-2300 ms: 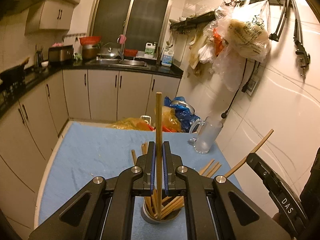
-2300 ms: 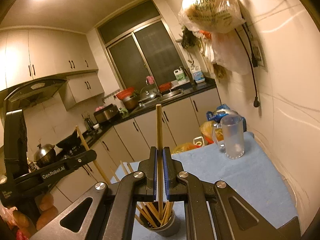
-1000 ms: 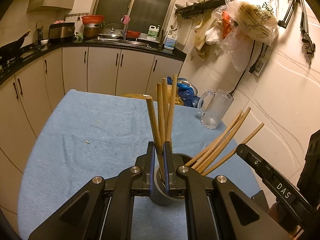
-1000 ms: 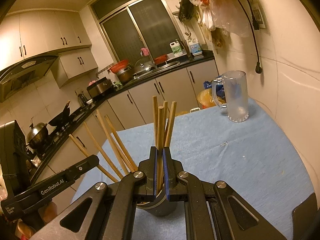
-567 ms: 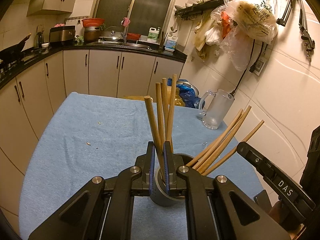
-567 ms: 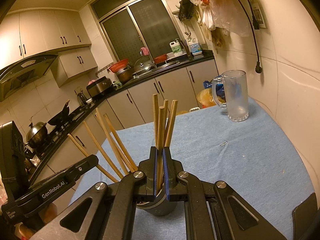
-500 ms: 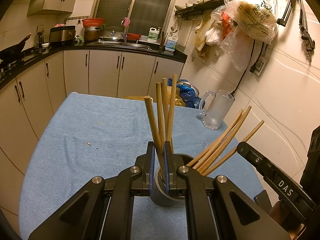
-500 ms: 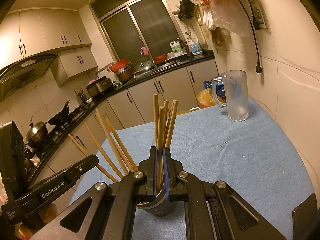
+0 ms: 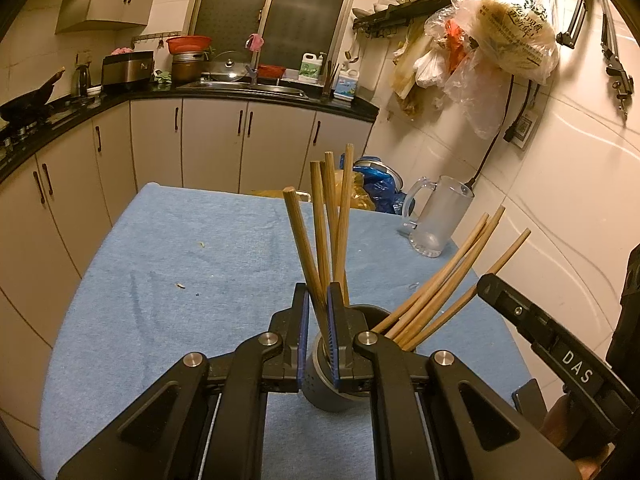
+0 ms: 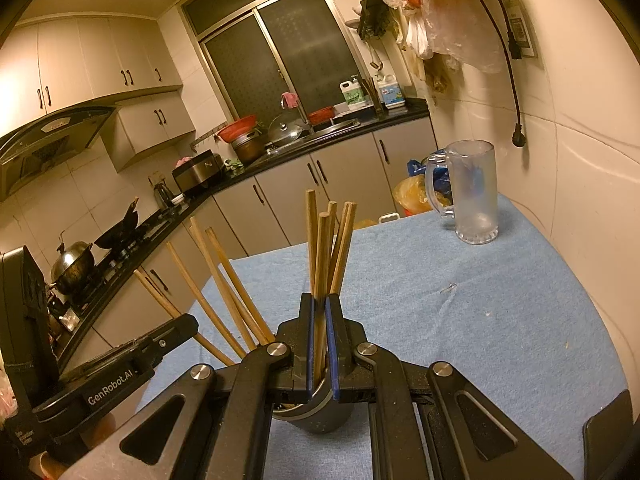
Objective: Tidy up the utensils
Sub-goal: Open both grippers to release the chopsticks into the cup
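Chopsticks stand in a grey holder (image 9: pixel 340 384) on the blue-clothed worktop (image 9: pixel 192 264). Left gripper (image 9: pixel 316 312) and right gripper (image 10: pixel 320 320) each have fingers clamped on one chopstick whose lower end already sits inside. Judged best: part the fingers gently, then withdraw upward without knocking the leaning sticks (image 9: pixel 444 280).

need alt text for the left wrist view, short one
The left gripper is shut on one chopstick standing in a grey holder on a blue-clothed table. More chopsticks fan out of the holder to the right, the right gripper enters beside them, and a glass mug stands behind.
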